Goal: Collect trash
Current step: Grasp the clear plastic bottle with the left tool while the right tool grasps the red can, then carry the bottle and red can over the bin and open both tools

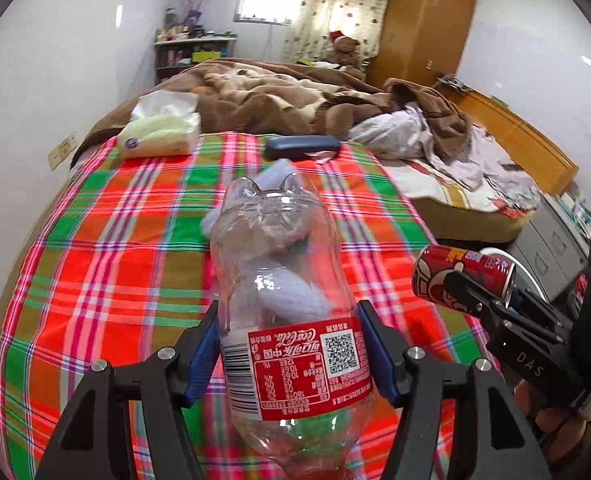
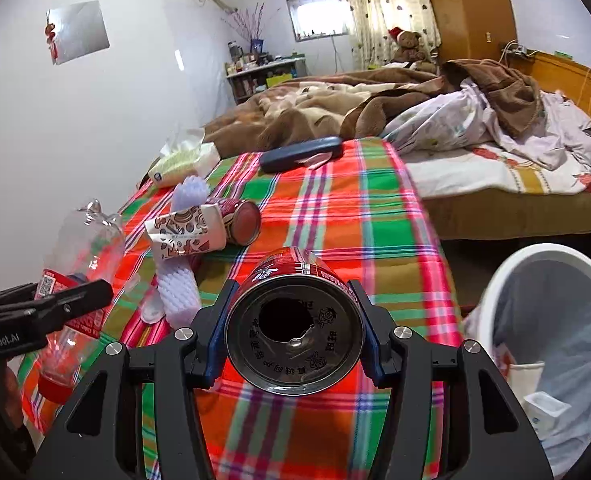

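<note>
**Both grippers loaded: bottle left, can right**

Left gripper [image 1: 291,356]: clamped on a clear empty bottle [image 1: 283,280] at its red label, one blue pad on each side. Bottle points base-forward, away from the camera, held above the plaid cloth [image 1: 107,248] that covers the bench. Red cap end hangs low, seen in the right wrist view.

Right gripper [image 2: 295,334]: clamped on a red can [image 2: 295,320], opened top facing the camera, body pointing away. Can is held above the cloth near its right edge.

White bin [image 2: 547,320]: on the floor just off the bench's right edge, lined with a bag, some white scraps inside.

Left on the cloth:
- second can [image 2: 241,220] lying on its side, touching a printed paper wrapper [image 2: 187,234]
- pale lilac brush [image 2: 177,292] beside them
- tissue pack [image 2: 183,162] at the far left corner
- dark case [image 2: 301,154] along the far edge
</note>
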Action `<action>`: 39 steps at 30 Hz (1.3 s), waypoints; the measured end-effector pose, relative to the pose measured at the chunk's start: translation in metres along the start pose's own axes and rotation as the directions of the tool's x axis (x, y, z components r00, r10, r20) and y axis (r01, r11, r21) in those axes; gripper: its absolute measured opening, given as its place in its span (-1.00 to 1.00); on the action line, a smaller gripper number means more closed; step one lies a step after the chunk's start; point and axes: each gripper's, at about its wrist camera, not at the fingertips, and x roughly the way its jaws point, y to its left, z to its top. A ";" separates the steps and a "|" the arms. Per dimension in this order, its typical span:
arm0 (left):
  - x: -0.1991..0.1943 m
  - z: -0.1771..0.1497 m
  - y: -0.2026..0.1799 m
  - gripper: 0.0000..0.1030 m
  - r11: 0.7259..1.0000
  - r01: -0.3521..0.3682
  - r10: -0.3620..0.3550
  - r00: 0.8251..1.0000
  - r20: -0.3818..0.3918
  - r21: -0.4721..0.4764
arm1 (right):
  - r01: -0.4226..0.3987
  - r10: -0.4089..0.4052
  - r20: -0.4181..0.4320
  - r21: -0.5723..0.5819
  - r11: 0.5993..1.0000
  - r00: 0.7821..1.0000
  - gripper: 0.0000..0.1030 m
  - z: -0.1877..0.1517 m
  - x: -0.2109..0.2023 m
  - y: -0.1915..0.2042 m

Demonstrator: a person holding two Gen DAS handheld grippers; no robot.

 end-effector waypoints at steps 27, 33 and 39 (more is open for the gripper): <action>0.019 -0.008 -0.217 0.26 0.918 0.239 -0.228 0.971 -0.074 0.317 | 0.236 -0.259 0.091 0.206 0.950 0.962 0.06 -0.020 -0.092 -0.132; 0.041 -0.012 -0.257 0.26 0.886 0.303 -0.272 0.952 -0.137 0.351 | 0.285 -0.305 0.051 0.237 0.929 0.951 0.06 -0.027 -0.095 -0.157; 0.070 -0.018 -0.282 0.26 0.865 0.337 -0.280 0.939 -0.200 0.371 | 0.324 -0.335 -0.001 0.257 0.910 0.942 0.06 -0.036 -0.094 -0.179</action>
